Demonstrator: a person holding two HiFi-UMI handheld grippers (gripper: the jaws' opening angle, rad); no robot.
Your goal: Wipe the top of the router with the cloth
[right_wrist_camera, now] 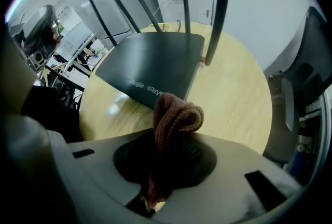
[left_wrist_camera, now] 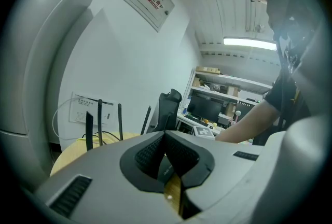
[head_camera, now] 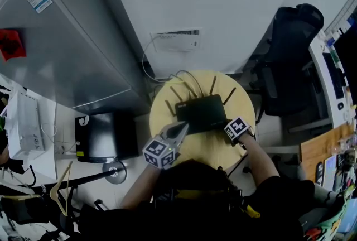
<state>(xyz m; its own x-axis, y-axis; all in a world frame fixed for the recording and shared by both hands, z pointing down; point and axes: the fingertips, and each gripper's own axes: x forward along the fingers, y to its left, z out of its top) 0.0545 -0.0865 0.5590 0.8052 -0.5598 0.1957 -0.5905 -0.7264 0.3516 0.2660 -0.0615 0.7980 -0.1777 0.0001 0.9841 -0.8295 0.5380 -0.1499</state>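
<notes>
Just short of the router's [right_wrist_camera: 150, 65] near edge, your right gripper [right_wrist_camera: 174, 150] clamps the cloth [right_wrist_camera: 174, 114]; your left gripper [left_wrist_camera: 166, 137] sits closed, empty.

An office: desk monitor [left_wrist_camera: 206, 109] and swivel chair [head_camera: 291, 58].

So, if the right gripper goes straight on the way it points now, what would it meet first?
Most likely the router, at its near lettered edge. The cloth shut in the right gripper sticks out ahead, so the cloth would touch it first. The depth between them is unclear.
</notes>
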